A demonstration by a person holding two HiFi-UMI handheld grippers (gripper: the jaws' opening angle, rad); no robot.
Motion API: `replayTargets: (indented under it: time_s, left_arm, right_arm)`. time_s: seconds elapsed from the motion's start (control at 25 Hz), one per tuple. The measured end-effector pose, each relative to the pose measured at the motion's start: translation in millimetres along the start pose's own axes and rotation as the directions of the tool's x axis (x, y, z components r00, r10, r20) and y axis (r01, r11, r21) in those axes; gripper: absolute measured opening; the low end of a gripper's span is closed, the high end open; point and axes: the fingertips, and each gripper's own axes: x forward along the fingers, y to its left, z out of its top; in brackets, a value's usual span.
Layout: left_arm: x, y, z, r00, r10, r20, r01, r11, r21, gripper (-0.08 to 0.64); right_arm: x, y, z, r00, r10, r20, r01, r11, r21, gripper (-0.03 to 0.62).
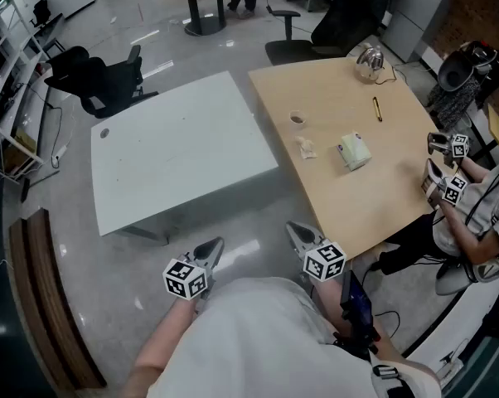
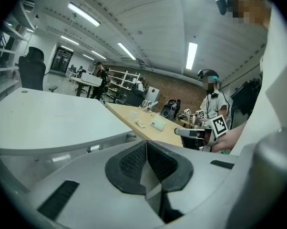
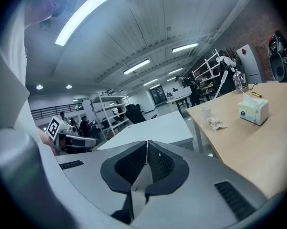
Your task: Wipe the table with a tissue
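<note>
A: What does the head view give?

B: Both grippers are held low and near, over the floor. The left gripper (image 1: 214,245) is before the white table (image 1: 175,156). The right gripper (image 1: 292,230) is just off the wooden table's (image 1: 374,189) near corner. The crumpled tissue (image 1: 306,148) lies farther up that table, near a cup (image 1: 297,119) and left of the tissue box (image 1: 354,151).

A: Left gripper view?

B: Jaws pressed together, nothing between them.

A: Right gripper view?

B: Likewise closed and empty. The tissue lies off to the right, well apart.
</note>
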Motion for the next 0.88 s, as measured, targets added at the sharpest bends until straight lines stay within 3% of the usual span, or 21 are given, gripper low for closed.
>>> replayTargets:
  time_s: [0.44, 0.88]
  left_arm:
    - [38, 3, 16, 0.999, 0.025, -0.021, -0.025, 0.999, 0.024, 0.008]
    - [93, 45, 51, 0.996, -0.084, -0.034, 0.085, 0.996, 0.038, 0.008]
  right_arm:
    - [19, -42, 8, 1.000, 0.022, -0.015, -0.021, 0.999, 0.028, 0.018]
    - [57, -70, 31, 0.998, -0.069, -0.014, 0.069, 0.997, 0.024, 0.018]
